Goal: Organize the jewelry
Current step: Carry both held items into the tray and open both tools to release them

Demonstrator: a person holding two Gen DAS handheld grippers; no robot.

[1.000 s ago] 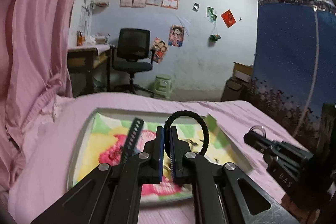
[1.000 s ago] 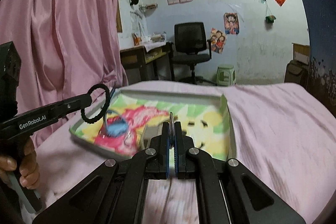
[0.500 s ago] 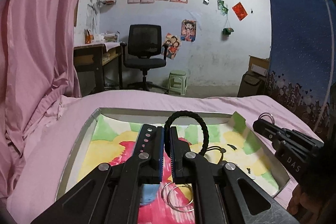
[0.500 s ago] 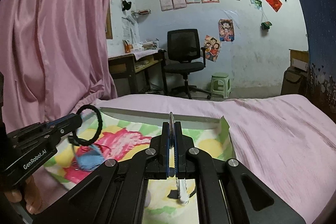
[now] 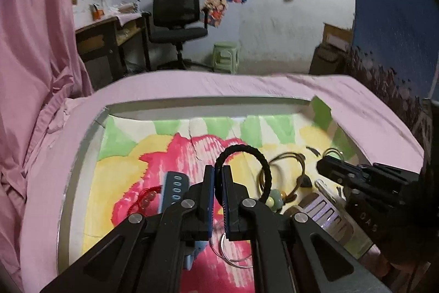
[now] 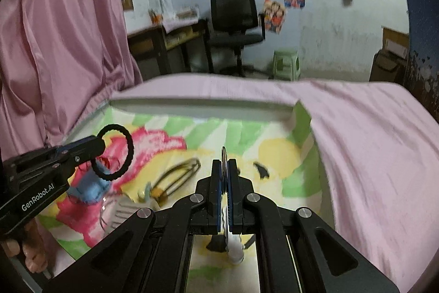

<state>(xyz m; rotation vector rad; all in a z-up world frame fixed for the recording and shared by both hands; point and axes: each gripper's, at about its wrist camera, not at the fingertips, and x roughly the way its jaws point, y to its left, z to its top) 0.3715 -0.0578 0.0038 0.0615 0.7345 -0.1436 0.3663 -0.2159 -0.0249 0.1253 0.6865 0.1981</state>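
Note:
My left gripper is shut on a black braided bracelet and holds it just above a shallow tray lined with flowered paper; it also shows in the right wrist view. My right gripper is shut on a thin silver ring, held edge-on over the tray's right half; it shows in the left wrist view. In the tray lie a blue watch strap, a red cord bracelet, an olive cord necklace with green beads, a silver bangle and a pale comb-like clip.
The tray rests on a bed with a pink sheet. A pink curtain hangs on the left. A blue patterned cloth stands on the right. A desk, an office chair and a green stool are beyond the bed.
Both grippers have moved forward and down over the tray, each still holding its piece. More of the jewelry lying in the tray has come into view.

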